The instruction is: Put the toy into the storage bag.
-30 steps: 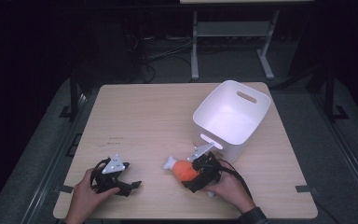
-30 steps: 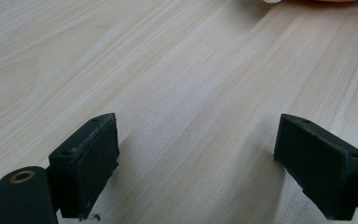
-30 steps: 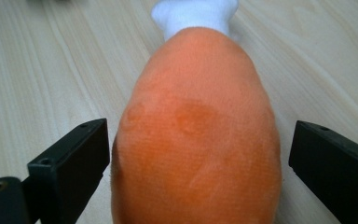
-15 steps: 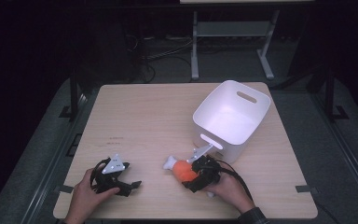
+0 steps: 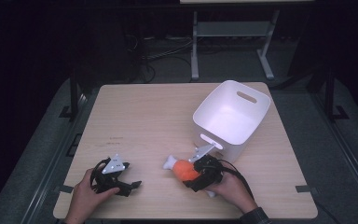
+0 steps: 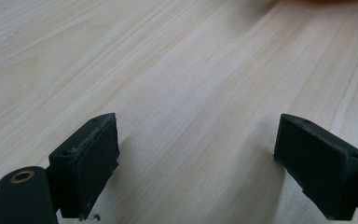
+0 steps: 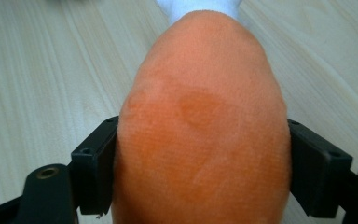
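Work in hand: the right gripper (image 5: pixel 196 173) holds an orange plush toy (image 5: pixel 184 169) with a white end, low over the table (image 5: pixel 149 116) near its front edge.

Right claw: clamped on the toy. In the right gripper view the two black jaws press into the orange body (image 7: pixel 200 135) from either side, and the fabric bulges between them.

Left claw: apart and holding nothing. The left gripper view has bare wood between the jaws. The left gripper (image 5: pixel 121 183) rests on the table at the front left, well apart from the toy.

Toy position: in front of the white bin (image 5: pixel 230 116), near it but not touching, with the white end pointing away from the hand towards the table's middle.

Change over the last second: almost none. Both hands, the toy and the bin sit where they did in the earlier high views; the toy has not risen or travelled.

Meaning for the work: I judge the grasp to be settled and the lift not yet begun. The bin stands open just beyond the right hand, so a short carry up and over its near rim looks like the likely next move.

Risk: the toy is soft and is gripped at its thick part, so it could sag or slip as it clears the rim.
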A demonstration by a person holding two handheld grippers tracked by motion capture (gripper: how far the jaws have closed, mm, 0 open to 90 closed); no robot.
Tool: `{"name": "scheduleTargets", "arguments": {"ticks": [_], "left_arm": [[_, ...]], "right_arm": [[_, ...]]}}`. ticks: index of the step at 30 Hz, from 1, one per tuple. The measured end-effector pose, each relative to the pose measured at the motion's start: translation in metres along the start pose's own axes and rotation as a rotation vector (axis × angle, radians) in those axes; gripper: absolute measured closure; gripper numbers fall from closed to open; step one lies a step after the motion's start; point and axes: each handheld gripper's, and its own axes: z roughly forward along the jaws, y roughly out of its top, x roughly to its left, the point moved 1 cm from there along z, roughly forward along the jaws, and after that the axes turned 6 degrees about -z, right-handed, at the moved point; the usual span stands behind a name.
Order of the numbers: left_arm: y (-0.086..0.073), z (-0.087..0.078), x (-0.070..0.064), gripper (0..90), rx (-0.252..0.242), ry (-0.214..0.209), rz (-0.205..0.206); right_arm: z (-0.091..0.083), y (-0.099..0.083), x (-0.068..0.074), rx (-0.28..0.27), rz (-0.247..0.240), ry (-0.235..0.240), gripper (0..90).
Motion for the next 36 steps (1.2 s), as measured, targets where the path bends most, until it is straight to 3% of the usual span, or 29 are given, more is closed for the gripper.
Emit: {"name": "scheduleTargets", "arguments": {"ticks": [36], "left_arm": [[0.0, 0.0, 0.0, 12.8, -0.004, -0.001, -0.003]], "right_arm": [[-0.044, 0.007, 0.0, -0.065, -0.036, 0.012, 21.4]]}}
